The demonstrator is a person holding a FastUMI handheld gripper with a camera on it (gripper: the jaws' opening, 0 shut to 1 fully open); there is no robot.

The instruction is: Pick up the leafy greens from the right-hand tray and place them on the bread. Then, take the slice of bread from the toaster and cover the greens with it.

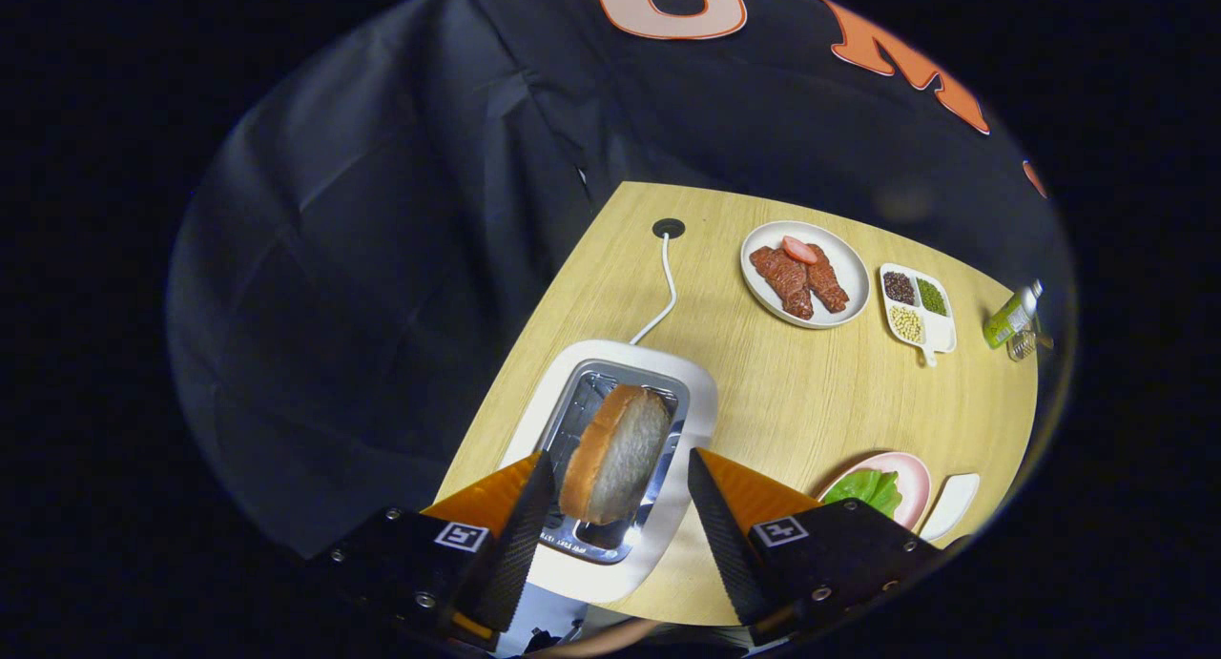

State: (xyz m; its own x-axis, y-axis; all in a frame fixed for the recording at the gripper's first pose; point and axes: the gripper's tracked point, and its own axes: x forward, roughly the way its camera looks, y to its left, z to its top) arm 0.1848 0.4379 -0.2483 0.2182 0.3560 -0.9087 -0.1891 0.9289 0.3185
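Note:
A slice of bread (618, 449) with a brown crust stands upright in the slot of a white toaster (696, 392). My gripper (619, 457) hovers over the toaster, open, with the slice between its two fingers. A gap shows on each side of the slice. The orange-backed fingertips (534, 483) reach about level with the slice's upper half. To the right of the right finger, a green leaf (866, 489) lies on a pink plate (914, 476). I cannot tell what lies under the leaf.
A white plate (849, 297) with meat strips and a pink slice stands at the far side of the wooden table (792, 392). Beside it are a divided white dish (940, 330) of beans and a green bottle (1009, 319). The toaster's cable (666, 292) runs back to a grommet. A small white dish (951, 504) sits right of the pink plate.

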